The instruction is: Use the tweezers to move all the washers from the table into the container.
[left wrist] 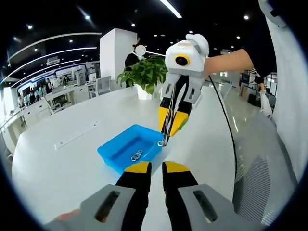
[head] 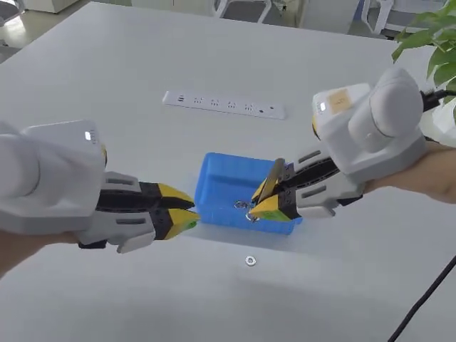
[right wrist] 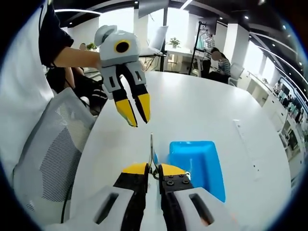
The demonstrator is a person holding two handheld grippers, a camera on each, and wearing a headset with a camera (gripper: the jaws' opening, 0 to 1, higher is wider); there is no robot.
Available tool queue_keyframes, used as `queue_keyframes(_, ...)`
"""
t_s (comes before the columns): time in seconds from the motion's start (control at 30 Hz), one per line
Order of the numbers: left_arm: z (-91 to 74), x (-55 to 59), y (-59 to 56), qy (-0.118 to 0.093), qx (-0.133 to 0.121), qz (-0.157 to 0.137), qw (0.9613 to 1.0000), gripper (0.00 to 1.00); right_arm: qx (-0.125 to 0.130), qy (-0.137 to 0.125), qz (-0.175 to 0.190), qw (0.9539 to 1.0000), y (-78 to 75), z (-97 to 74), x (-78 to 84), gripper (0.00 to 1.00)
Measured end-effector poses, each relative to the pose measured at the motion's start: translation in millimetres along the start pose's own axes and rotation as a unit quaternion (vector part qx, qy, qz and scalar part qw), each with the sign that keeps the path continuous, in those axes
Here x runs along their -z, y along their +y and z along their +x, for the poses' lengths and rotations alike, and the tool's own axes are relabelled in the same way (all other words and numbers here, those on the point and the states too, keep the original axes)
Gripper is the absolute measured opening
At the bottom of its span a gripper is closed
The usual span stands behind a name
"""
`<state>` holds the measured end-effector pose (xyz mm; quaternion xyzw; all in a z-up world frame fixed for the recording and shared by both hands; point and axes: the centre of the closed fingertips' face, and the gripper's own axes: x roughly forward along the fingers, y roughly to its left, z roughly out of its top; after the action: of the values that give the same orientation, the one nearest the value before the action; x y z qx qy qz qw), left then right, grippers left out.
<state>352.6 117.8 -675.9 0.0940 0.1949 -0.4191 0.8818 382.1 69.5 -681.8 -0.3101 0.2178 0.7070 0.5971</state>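
Right gripper [head: 269, 206] angled down, jaws pressed onto the tweezers [head: 271, 179] over the blue container [head: 221, 177].
Left gripper [head: 187, 215] hovers level at the container's left rim, jaws slightly parted and empty. Several washers [left wrist: 137, 155] lie inside; one washer [head: 250, 261] rests on open table [head: 142, 299] just before the near rim. A power strip [head: 224, 105] lies beyond, well apart.

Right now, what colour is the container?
The container is bright blue; the head view shows it best.
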Motion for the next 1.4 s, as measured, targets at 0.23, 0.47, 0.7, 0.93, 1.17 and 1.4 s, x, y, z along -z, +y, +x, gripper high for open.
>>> queue_keyframes(0.23, -4.5, 1.9, 3.6, -0.004, -0.007, -0.007, 0.9999, 0.13, 0.031, -0.006, 0.007, 0.9995, -24.9, -10.9, -3.5, 0.09)
queue_keyframes(0.47, -3.9, 6.7, 4.8, 0.001, -0.005, -0.01, 0.9999, 0.13, 0.046, 0.003, 0.018, 0.9988, -49.3, -7.3, 6.8, 0.09)
queue_keyframes(0.7, -3.7, 14.6, 10.7, 0.009, -0.008, -0.019, 0.9998, 0.13, 0.051, 0.025, 0.035, 0.9977, -69.3, 10.3, 33.0, 0.09)
queue_keyframes(0.93, -5.5, 24.0, 15.2, 0.016, -0.015, -0.03, 0.9993, 0.13, 0.05, 0.047, 0.05, 0.9964, -79.0, 31.7, 60.5, 0.09)
queue_keyframes(1.17, -4.3, 34.6, 13.5, 0.025, -0.017, -0.043, 0.9986, 0.13, 0.05, 0.042, 0.063, 0.9958, -79.5, 49.6, 69.4, 0.09)
queue_keyframes(1.4, -1.2, 39.3, 7.0, 0.032, -0.012, -0.045, 0.9984, 0.13, 0.047, 0.039, 0.069, 0.9958, -75.6, 59.8, 73.4, 0.09)
